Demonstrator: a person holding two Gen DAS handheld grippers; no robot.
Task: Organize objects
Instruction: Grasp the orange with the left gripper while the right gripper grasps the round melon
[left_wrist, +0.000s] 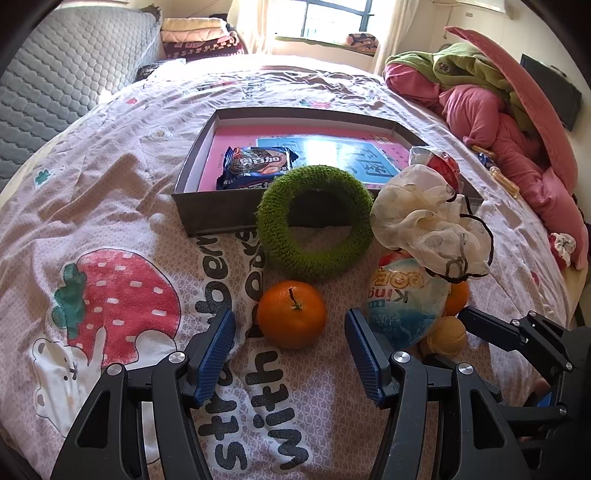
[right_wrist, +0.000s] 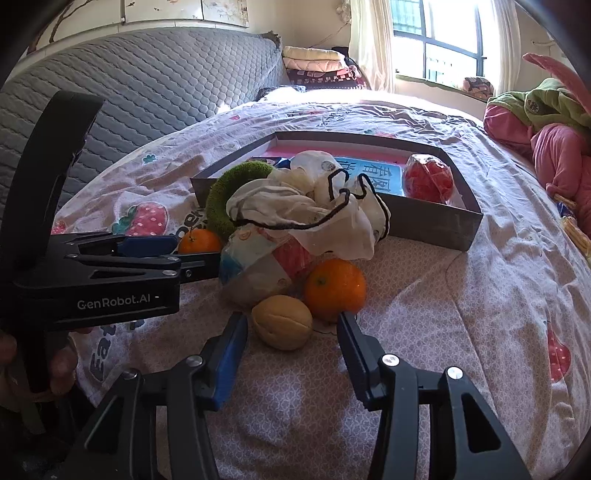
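**Grippers wide over the fruit pile**

Left gripper hovers low over the strawberry-print bedspread, jaws spread wide and gripping nothing, with an orange sitting just past its blue pads, between them. Right gripper is equally wide and empty-handed, framing a tan walnut-like ball at its fingertips; a second orange touches that ball on the right.

Beyond, a green fuzzy ring leans against the near wall of the grey box. Beside it on the right, a cream drawstring pouch slumps over a blue-and-white snack bag.

Inside the box: a dark cookie packet at the near left, a red wrapped ball at the right corner, and a pink-and-blue sheet lining the floor. Pink and green bedding is heaped at the far right.
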